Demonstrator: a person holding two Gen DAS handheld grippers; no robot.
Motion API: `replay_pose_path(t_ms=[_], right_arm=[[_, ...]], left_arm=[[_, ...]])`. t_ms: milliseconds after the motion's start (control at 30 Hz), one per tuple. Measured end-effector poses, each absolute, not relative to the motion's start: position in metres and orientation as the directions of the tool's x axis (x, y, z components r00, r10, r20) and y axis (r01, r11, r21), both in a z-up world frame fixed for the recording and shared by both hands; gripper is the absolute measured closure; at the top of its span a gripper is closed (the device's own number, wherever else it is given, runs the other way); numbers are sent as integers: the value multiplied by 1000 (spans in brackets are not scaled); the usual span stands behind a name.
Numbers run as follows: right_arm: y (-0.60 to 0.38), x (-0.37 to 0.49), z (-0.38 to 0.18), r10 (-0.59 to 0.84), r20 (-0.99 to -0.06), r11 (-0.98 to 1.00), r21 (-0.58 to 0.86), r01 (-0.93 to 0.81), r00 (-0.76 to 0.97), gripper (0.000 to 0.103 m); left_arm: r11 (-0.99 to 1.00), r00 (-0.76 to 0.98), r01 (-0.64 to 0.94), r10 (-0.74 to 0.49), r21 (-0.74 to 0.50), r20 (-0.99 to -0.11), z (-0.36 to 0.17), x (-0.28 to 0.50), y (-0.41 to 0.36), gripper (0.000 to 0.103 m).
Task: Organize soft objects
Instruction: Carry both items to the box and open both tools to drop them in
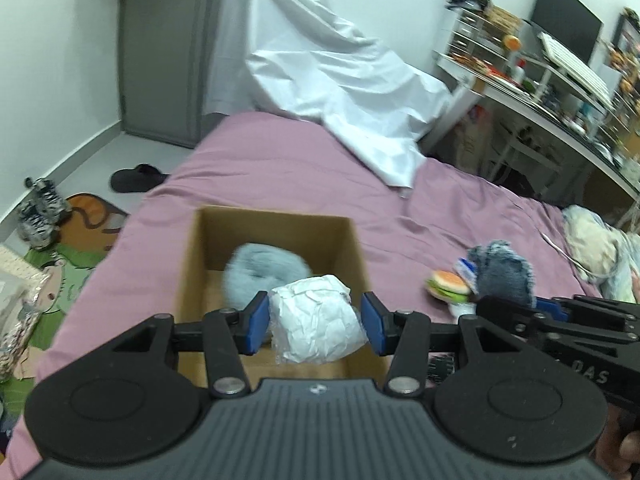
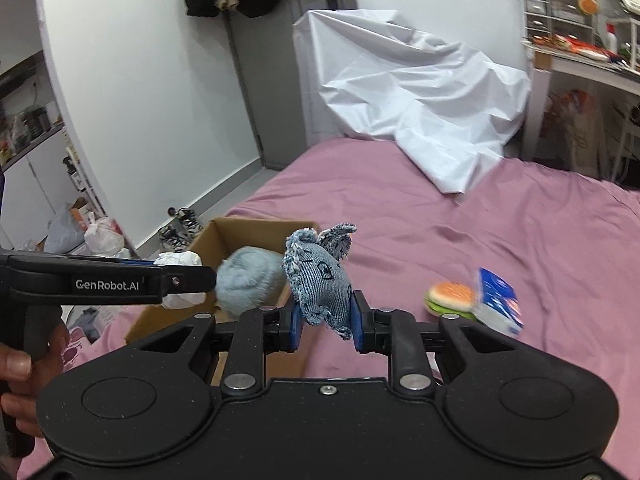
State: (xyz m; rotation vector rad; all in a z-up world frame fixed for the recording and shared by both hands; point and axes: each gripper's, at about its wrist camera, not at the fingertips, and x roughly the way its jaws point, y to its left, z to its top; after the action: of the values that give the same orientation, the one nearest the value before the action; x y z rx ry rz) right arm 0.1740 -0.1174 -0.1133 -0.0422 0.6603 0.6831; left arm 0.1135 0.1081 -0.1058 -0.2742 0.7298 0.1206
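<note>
My left gripper (image 1: 316, 322) is shut on a white crumpled paper ball (image 1: 314, 322) and holds it over the near end of an open cardboard box (image 1: 276, 216) on the pink bed. A pale blue fluffy ball (image 1: 260, 276) is in the box. My right gripper (image 2: 325, 322) is shut on a blue denim plush toy (image 2: 320, 284), held above the bed just right of the box (image 2: 256, 226). The paper ball (image 2: 178, 260) and the fluffy ball (image 2: 250, 282) also show in the right wrist view. The denim toy also shows in the left wrist view (image 1: 502, 270).
A toy hamburger (image 2: 450, 296) and a blue-and-white packet (image 2: 496, 300) lie on the pink bed (image 2: 520, 216) right of the box. A white sheet (image 2: 412, 92) drapes over the bed's far end. A cluttered desk (image 1: 552, 92) stands at right; shoes (image 1: 40, 212) lie on the floor at left.
</note>
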Motion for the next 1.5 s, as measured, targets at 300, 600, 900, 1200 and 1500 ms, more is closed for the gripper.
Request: replay_pose_path(t_ms=[300,600,900,1200,1500], right_arm=[[-79,177,-106,584,-579,752,121,-648,569,80],[-45,189,-108,586,-594,727,84,-681,551,79],[-25,213,-115,575,-608,727,75,-682,547,76],[-42,215,-115,562,-597,746,67,-662,573,19],[-78,194,-125,529,-639,767,79,-636,559,4]], left_arm=[[935,739,-276,59,-222,-672,-111,103,167,55],[939,748,-249,29,-239,-662,-113,112,183,54],[935,739,-238,-2,-263,-674,-127,126,181,54],[932,723,-254,6,-258,-691,-137,132,178,54],[945,699,-255,33,-207,-714,-140,138,165,44]])
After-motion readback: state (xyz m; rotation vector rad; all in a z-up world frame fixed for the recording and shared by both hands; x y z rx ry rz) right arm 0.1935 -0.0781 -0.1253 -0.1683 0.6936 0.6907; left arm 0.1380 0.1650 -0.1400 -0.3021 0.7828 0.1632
